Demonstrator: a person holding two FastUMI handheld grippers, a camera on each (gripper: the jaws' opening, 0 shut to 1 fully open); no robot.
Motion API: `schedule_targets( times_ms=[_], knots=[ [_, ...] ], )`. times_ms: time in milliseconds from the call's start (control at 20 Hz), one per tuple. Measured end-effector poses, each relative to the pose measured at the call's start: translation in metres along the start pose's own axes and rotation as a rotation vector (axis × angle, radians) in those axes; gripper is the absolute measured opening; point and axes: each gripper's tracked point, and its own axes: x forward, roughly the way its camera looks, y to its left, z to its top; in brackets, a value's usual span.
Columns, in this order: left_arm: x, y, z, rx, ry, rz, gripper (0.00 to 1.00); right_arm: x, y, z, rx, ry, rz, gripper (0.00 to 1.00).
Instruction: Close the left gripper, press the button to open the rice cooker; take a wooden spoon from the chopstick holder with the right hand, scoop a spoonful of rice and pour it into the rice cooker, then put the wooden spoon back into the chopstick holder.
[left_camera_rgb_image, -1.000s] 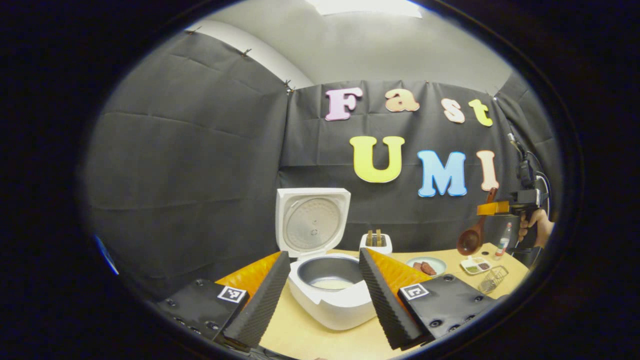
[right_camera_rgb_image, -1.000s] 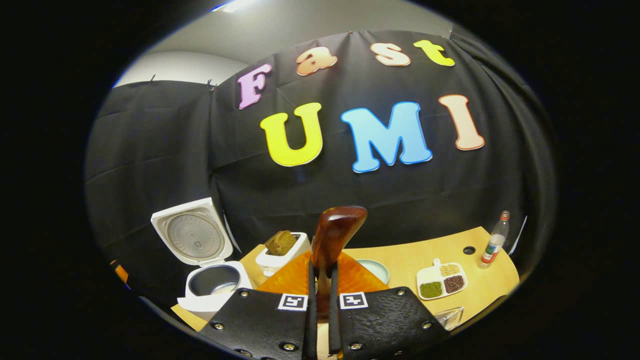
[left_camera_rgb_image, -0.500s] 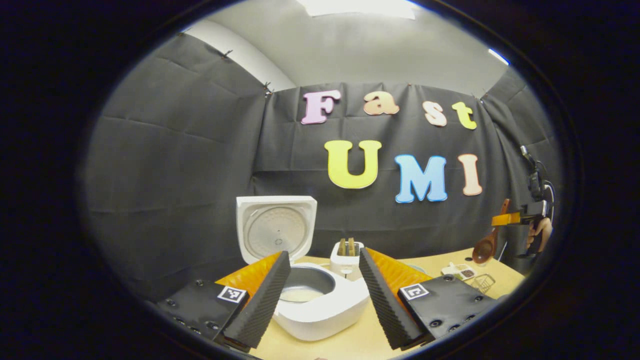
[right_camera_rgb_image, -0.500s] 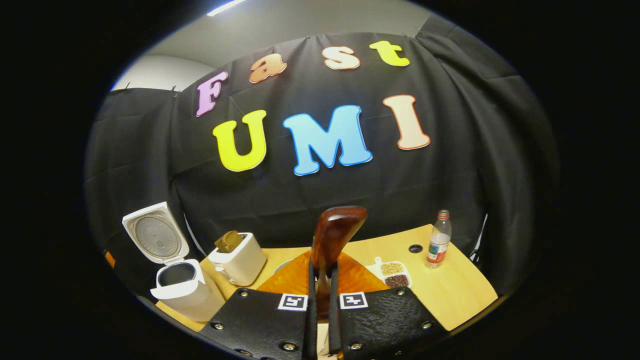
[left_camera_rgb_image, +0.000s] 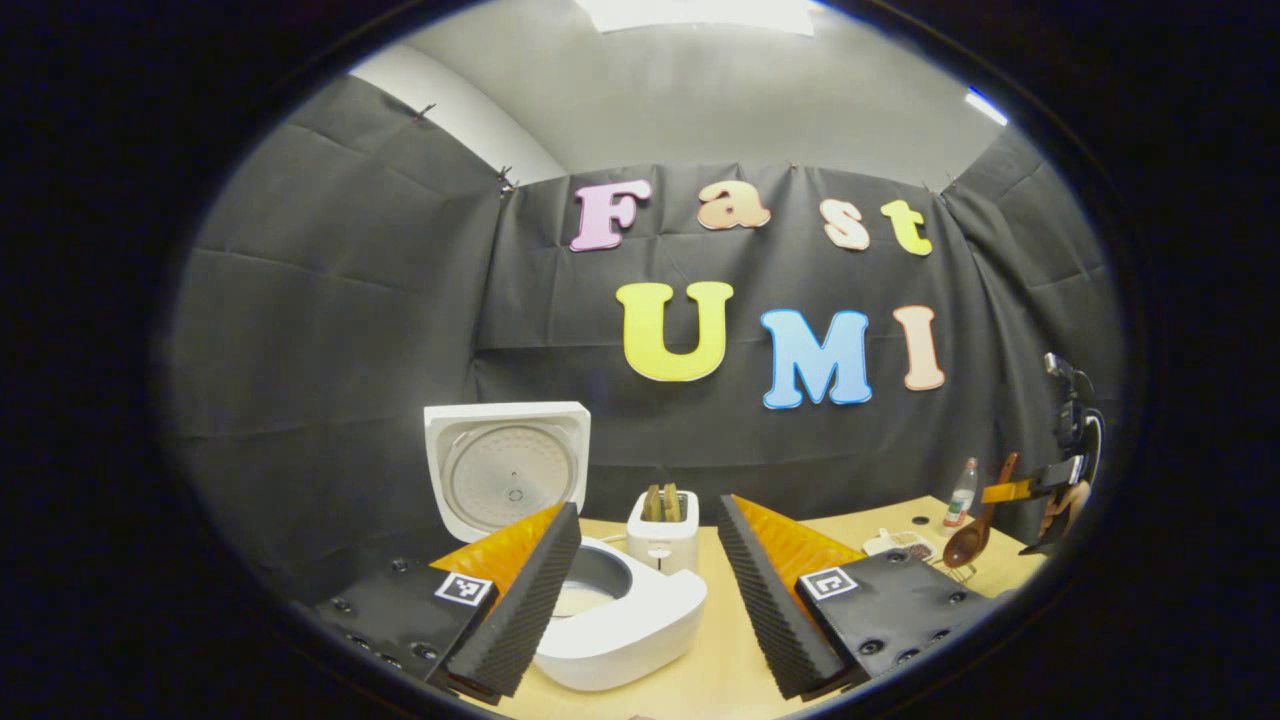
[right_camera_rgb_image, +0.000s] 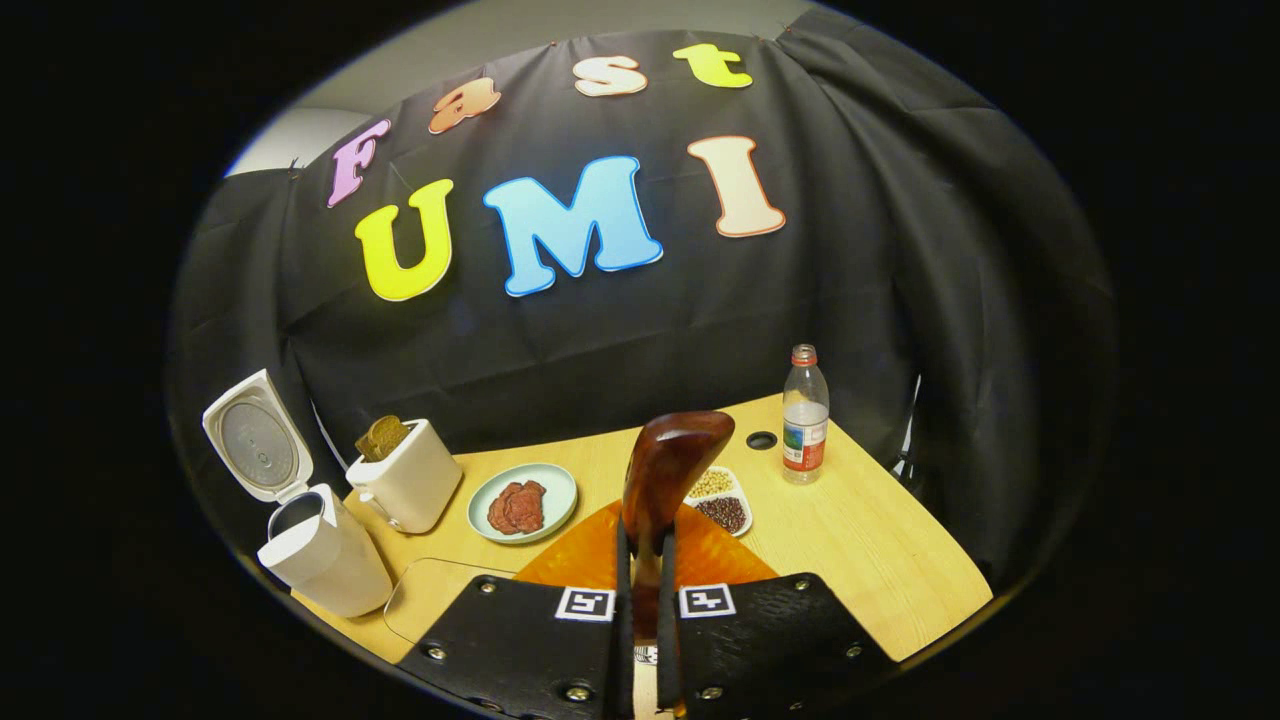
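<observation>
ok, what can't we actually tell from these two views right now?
- Wooden spoon bowl contents: right gripper view shows its back; left gripper view too small.
- Chopstick holder: tiny at the left gripper view's edge, behind the spoon.
- Rice cooker button: hidden by left gripper.

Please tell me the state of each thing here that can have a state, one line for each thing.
Rice cooker: lid up, white layer in the pot.
Spoon: held in the right gripper.
Left gripper: open, holding nothing.
Toaster: bread in its slots.
Bottle: upright, capped.
Plate: holds meat.
</observation>
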Motion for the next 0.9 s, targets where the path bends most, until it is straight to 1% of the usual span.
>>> schedule_targets(
  times_ms=[150, 200, 250, 300, 450, 500, 550, 600, 650, 700, 750, 800, 850, 900],
  knots=[
    [-0.004, 0.002, 0.001, 0.014, 0.003, 0.015, 0.99, 0.011, -0.006, -0.026, -0.002, 0.058, -0.007, 0.10],
    [-0.005, 0.004, 0.002, 0.018, 0.003, 0.023, 0.96, 0.014, -0.007, -0.035, -0.004, 0.077, -0.008, 0.10],
    [-0.008, 0.007, 0.002, 0.021, 0.001, 0.031, 0.99, 0.017, -0.008, -0.041, -0.006, 0.091, -0.008, 0.10],
    [-0.011, 0.010, 0.004, 0.023, -0.002, 0.040, 0.99, 0.018, -0.007, -0.047, -0.007, 0.105, -0.007, 0.10],
    [-0.016, 0.017, 0.005, 0.025, -0.011, 0.064, 0.99, 0.021, -0.006, -0.058, -0.002, 0.133, 0.005, 0.10],
    [-0.017, 0.019, 0.004, 0.022, -0.011, 0.069, 0.96, 0.022, -0.006, -0.060, 0.001, 0.134, 0.007, 0.10],
    [-0.018, 0.019, 0.003, 0.019, -0.010, 0.072, 0.96, 0.023, -0.007, -0.061, 0.001, 0.140, 0.006, 0.11],
    [-0.018, 0.020, 0.004, 0.016, -0.009, 0.073, 0.92, 0.022, -0.007, -0.063, -0.002, 0.146, 0.007, 0.11],
    [-0.018, 0.019, 0.003, 0.014, -0.010, 0.072, 0.96, 0.021, -0.007, -0.065, -0.006, 0.155, 0.010, 0.12],
    [-0.017, 0.020, 0.004, 0.015, -0.010, 0.072, 0.96, 0.020, -0.009, -0.065, -0.011, 0.150, 0.007, 0.13],
    [-0.016, 0.020, 0.004, 0.019, -0.012, 0.072, 0.92, 0.017, -0.012, -0.060, -0.018, 0.128, 0.001, 0.17],
    [-0.014, 0.020, 0.003, 0.022, -0.012, 0.072, 0.96, 0.012, -0.013, -0.052, -0.018, 0.106, 0.004, 0.24],
    [-0.012, 0.019, 0.003, 0.021, -0.012, 0.069, 0.96, 0.009, -0.017, -0.046, -0.021, 0.084, -0.015, 0.50],
    [-0.011, 0.018, 0.003, 0.018, -0.012, 0.066, 0.96, 0.008, -0.028, -0.039, -0.036, 0.053, -0.049, 0.64]
  ],
)
